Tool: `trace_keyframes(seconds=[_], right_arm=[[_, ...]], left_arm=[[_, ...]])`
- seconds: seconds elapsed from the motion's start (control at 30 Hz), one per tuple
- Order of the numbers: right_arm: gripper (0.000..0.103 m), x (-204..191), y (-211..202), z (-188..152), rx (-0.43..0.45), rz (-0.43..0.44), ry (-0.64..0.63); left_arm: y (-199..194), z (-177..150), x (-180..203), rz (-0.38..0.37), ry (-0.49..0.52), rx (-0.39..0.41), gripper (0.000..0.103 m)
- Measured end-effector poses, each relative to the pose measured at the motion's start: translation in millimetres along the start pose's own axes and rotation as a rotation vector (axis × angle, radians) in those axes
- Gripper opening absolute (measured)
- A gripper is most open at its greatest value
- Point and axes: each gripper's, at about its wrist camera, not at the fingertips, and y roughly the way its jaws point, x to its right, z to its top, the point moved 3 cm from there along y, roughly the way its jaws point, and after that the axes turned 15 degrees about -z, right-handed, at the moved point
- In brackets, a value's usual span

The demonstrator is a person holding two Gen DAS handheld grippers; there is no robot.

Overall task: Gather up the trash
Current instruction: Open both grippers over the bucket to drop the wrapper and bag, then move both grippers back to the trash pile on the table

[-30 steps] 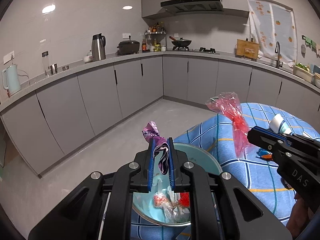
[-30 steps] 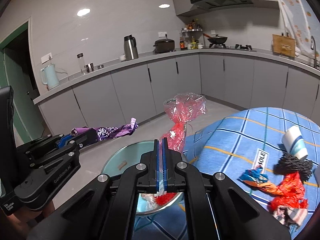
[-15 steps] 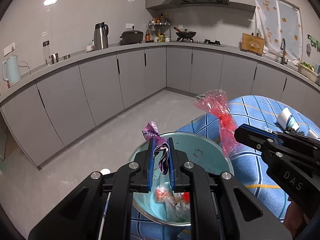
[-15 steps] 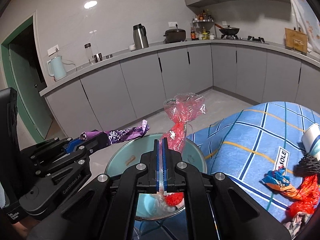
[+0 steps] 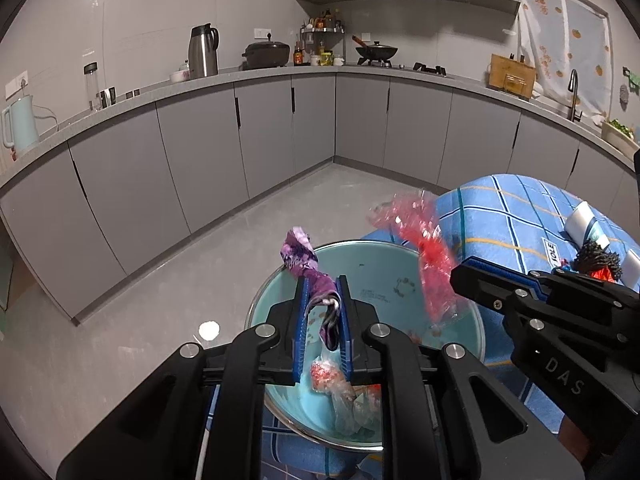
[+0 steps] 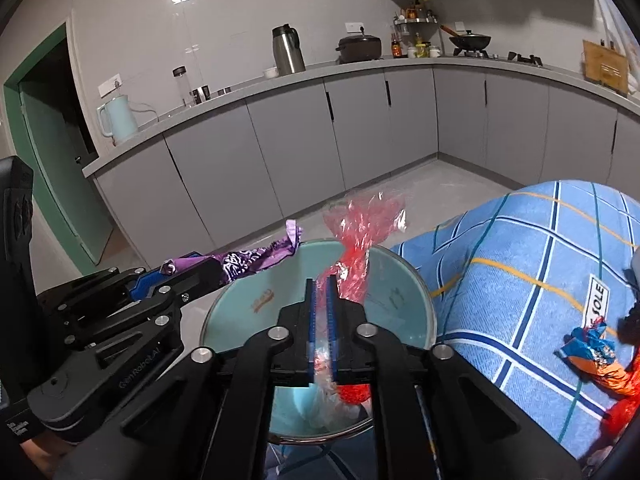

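A light blue bowl (image 5: 384,268) (image 6: 256,320) stands at the edge of the blue checked tablecloth and holds several pieces of clear and red wrapper. My left gripper (image 5: 322,280) (image 6: 176,276) is shut on a purple wrapper (image 5: 300,256) (image 6: 256,258) and holds it over the bowl's near-left rim. My right gripper (image 6: 321,282) (image 5: 464,270) is shut on a red cellophane wrapper (image 6: 360,232) (image 5: 420,236) above the bowl.
More trash lies on the tablecloth (image 6: 520,260) at the right: a blue-orange wrapper (image 6: 596,352), a red piece (image 6: 624,408), a black mesh ball (image 5: 596,256) and a white cup (image 5: 580,226). Grey kitchen cabinets (image 5: 280,132) stand beyond an open floor.
Both grippers have moved down and closer over the bowl, each with its wrapper still held. The red wrapper now hangs over the bowl's right side.
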Motion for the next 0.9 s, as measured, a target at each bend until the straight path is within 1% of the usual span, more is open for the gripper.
trace_keyframes(seconds=[0.03,0.1,0.17,0.23,0.27,0.33,0.37,0.4,0.43,0.47,0.5,0.53,0.77,0.83,0.9], right_arm=[[0.012,0,2,-1,-0.003,0.009,0.001],[0.014,3,4,-3,-0.003,-0.004,0.001],[0.015,7,5,-5,-0.014,-0.005,0.016],[0.024,12,5,-6,-0.009,-0.017,0.025],[0.024,15,4,-7,-0.011,-0.023,0.036],[0.030,21,1,-8,-0.005,-0.032,0.056],[0.030,22,0,-9,-0.003,-0.034,0.062],[0.030,25,-3,-9,0.002,-0.038,0.069],[0.031,26,-3,-8,0.004,-0.042,0.071],[0.032,28,-6,-8,0.008,-0.044,0.073],[0.033,28,-7,-7,0.013,-0.045,0.076],[0.035,29,-9,-7,0.017,-0.047,0.079],[0.035,32,-20,-6,0.039,-0.056,0.084],[0.036,33,-24,-6,0.046,-0.067,0.086],[0.037,37,-29,-6,0.057,-0.082,0.090]], left_arm=[[1,-2,0,0.000,-0.003,-0.002,0.018],[3,-4,1,0.002,0.005,-0.010,0.018],[4,-6,0,0.006,0.002,-0.013,0.022],[6,-9,0,-0.009,0.008,-0.025,0.022],[7,-12,2,-0.008,0.016,-0.031,0.022],[9,-16,5,-0.021,0.017,-0.047,0.023],[11,-19,7,-0.022,0.024,-0.055,0.025],[11,-20,8,-0.018,0.031,-0.058,0.031],[12,-22,9,-0.013,0.033,-0.057,0.042],[12,-22,10,-0.013,0.030,-0.055,0.049],[11,-22,10,-0.007,0.029,-0.051,0.058],[9,-23,10,-0.002,0.028,-0.043,0.063],[4,-20,12,0.005,0.036,-0.030,0.069],[3,-19,12,0.016,0.035,-0.020,0.078],[1,-19,12,0.019,0.032,-0.012,0.081]])
